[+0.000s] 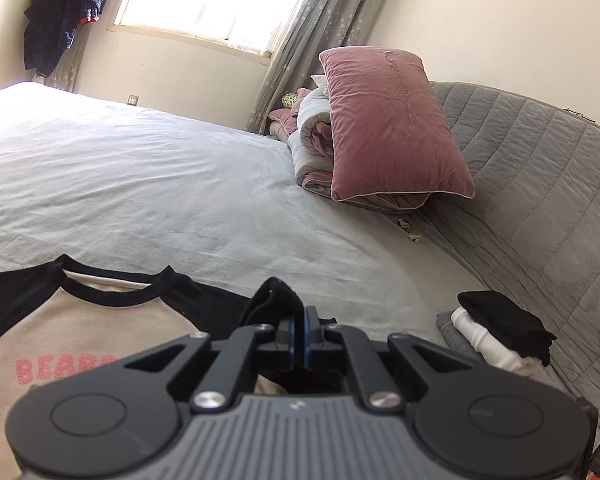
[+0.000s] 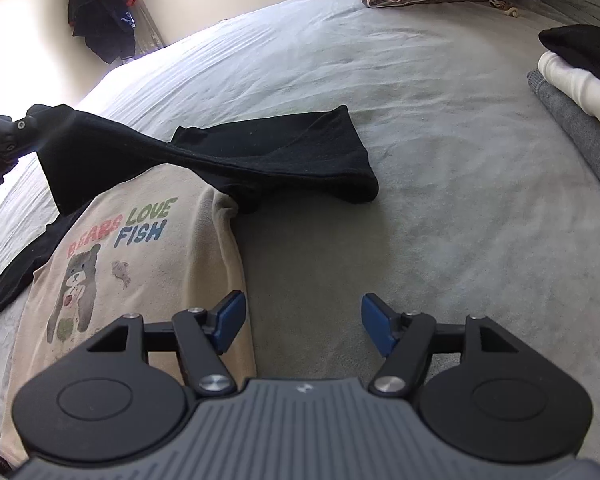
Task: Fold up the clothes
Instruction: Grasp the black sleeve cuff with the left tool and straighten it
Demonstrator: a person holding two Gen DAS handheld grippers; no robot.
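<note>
Now L tool [image 1: 302,320] clamped on black sleeve [image 2: 268,160], sleeve stretched sideways across bed [image 2: 420,120], R tool [image 2: 303,322] open, empty.

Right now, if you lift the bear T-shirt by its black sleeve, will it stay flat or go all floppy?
Probably floppy: the black sleeve already sags and twists where the left gripper pinches it. The bear T-shirt looks thin and light, so it should trail limply. It likely won't slip, since the cloth bunches between the pads.
</note>
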